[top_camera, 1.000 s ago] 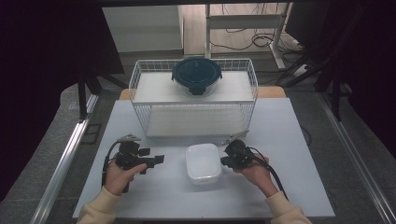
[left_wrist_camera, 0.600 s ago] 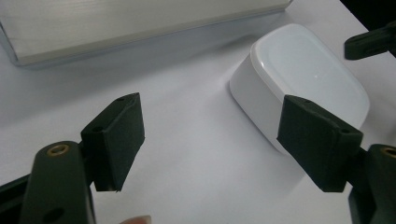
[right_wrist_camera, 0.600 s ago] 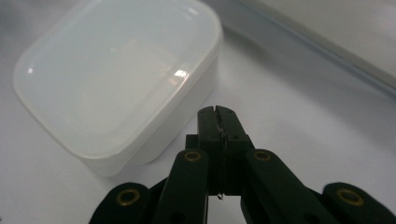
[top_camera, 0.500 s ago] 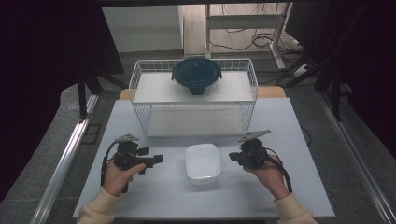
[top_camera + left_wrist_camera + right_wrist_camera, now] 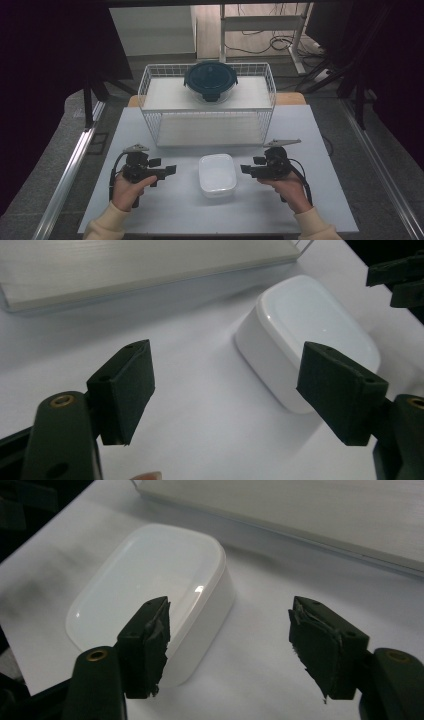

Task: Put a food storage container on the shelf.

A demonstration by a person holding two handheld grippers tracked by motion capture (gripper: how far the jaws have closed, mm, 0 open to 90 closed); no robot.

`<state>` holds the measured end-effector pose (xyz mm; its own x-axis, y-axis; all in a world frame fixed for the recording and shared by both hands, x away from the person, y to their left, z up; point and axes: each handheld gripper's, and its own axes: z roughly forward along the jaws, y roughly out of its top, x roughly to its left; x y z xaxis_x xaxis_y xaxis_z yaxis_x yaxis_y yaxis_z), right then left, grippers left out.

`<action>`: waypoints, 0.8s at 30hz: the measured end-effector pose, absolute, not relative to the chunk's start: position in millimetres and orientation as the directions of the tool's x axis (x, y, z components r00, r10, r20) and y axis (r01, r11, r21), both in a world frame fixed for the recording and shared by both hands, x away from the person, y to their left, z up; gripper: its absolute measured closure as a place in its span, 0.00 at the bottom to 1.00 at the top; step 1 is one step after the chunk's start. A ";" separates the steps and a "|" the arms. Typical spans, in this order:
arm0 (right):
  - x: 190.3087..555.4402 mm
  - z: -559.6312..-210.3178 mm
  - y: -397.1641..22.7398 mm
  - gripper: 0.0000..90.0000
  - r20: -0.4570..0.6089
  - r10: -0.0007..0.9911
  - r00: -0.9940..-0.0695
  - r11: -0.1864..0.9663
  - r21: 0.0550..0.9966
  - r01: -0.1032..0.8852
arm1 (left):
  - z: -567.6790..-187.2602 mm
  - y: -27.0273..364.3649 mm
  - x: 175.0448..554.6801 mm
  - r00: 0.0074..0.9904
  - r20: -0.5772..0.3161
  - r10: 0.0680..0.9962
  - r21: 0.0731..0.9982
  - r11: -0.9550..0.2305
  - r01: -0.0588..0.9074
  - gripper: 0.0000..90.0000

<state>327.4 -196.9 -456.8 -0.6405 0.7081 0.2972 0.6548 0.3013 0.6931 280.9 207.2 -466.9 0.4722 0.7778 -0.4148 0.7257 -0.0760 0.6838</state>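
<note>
Sitting low in the middle of the high view, a white lidded container [image 5: 217, 174] rests flat on the pale bench [image 5: 320, 150], with one pair of tongs on either side of it. The left tongs [image 5: 169, 170], held in a hand [image 5: 127, 187] at the lower left of the frame, point toward the container from a short way off, with bare bench between them and it; their jaws stand spread with nothing between them. In the left gripper view the container [image 5: 307, 337] lies to the right of centre, beyond the two black pads and clear of both. The right tongs [image 5: 245, 169], in a hand [image 5: 290, 189] at the lower right, point back at the container from the other side, near it but not touching. Their jaws have just been opening and now stand apart with nothing between them. In the right gripper view the container [image 5: 150, 580] sits left of centre, behind the left pad. Toward the top of the high view a white wire rack [image 5: 150, 100] stands on the bench, and on its upper shelf sits a round glass bowl with a dark blue lid [image 5: 210, 80], well away from both pairs of tongs.
</note>
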 end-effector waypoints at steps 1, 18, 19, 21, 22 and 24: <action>327.8 -456.5 -196.8 0.36 0.296 0.711 -0.637 0.296 0.696 0.654 | -465.7 205.7 280.6 0.474 -0.426 0.771 0.684 -0.068 0.727 0.24; 324.0 -456.3 -185.9 0.34 0.380 0.681 -0.626 0.262 0.672 0.693 | -464.3 186.1 286.6 0.464 -0.469 0.752 0.665 -0.046 0.745 0.24; 324.4 -456.6 -185.3 0.34 0.393 0.676 -0.623 0.256 0.668 0.699 | -465.4 184.1 287.5 0.461 -0.474 0.750 0.659 -0.045 0.751 0.24; 325.1 -457.1 -183.4 0.34 0.406 0.675 -0.616 0.246 0.662 0.707 | -467.0 180.8 288.4 0.462 -0.471 0.751 0.656 -0.052 0.753 0.24; 325.4 -457.1 -182.5 0.34 0.410 0.677 -0.611 0.244 0.658 0.712 | -468.1 178.4 289.3 0.463 -0.480 0.745 0.650 -0.053 0.758 0.24; 326.2 -457.8 -179.5 0.34 0.418 0.675 -0.608 0.241 0.654 0.718 | -470.9 173.9 291.2 0.461 -0.514 0.723 0.633 -0.043 0.773 0.24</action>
<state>326.2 -179.5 -457.8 -0.6076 0.6751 0.4185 0.7175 0.2406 0.6537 291.2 173.9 -470.9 0.4613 0.7230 -0.5143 0.7731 -0.0432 0.6328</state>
